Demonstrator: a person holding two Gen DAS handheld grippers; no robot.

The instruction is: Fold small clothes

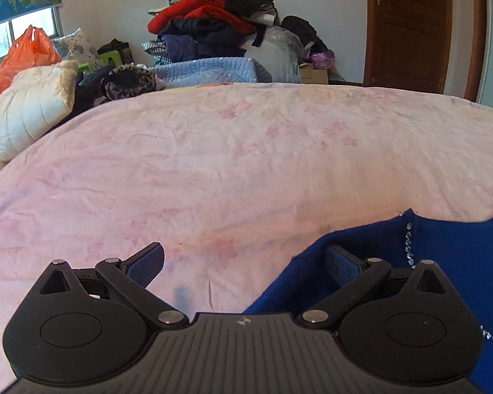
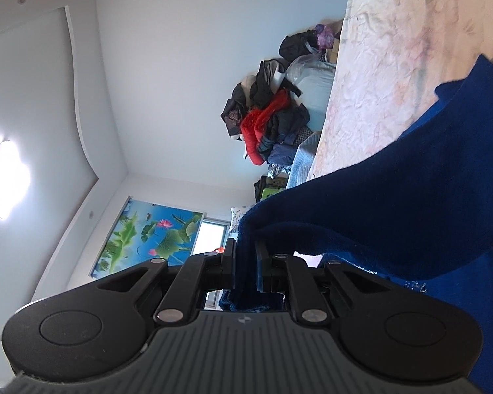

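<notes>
One blue garment (image 2: 410, 177); right gripper (image 2: 245, 262) clamps it; left gripper (image 1: 243, 262) spread.

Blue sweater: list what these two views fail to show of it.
- Left wrist view: blue sweater is cut off by the right edge and hidden behind the open left tongs.
- Right wrist view: right tongs clamp a fold; the sweater's overall shape and any sleeves cannot be made out.

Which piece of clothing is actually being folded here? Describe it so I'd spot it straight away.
Find the big bed with the pale pink floral bedspread. At its near edge lies a royal-blue knit top, one edge pinched in the right gripper. Unlike the clothes pile beyond, it carries sparkly rhinestone trim.
</notes>
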